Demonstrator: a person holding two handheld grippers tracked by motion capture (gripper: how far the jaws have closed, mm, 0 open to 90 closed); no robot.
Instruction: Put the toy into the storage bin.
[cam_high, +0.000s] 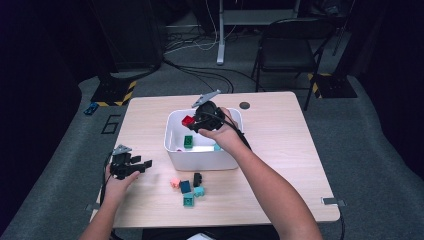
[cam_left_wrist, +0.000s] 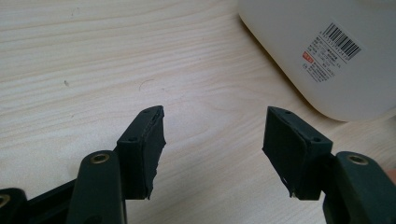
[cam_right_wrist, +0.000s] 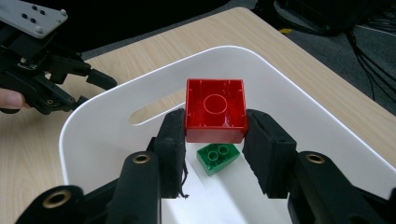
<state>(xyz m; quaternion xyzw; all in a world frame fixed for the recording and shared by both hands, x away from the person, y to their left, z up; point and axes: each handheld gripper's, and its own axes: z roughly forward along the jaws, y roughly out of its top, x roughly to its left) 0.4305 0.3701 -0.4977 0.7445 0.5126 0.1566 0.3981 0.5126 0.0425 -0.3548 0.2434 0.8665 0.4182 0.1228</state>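
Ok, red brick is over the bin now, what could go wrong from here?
1. The right gripper pinches the red brick only at its lower edge, so it may twist out early.
2. Released from this height above the white bin, it could bounce off the green brick.
3. The loose bricks lie close beside the right forearm, so drawing it back may scatter them.

A light wooden table (cam_high: 280, 150) is standing on grey carpet, with a small cluster of loose bricks lying near its front edge: a pink one (cam_high: 174, 182), a dark blue one (cam_high: 185, 186), a black one (cam_high: 197, 178) and two teal ones (cam_high: 199, 191) (cam_high: 188, 200). A black folding chair (cam_high: 290, 50) is sitting behind the table, with cables (cam_high: 200, 47) trailing across the floor.
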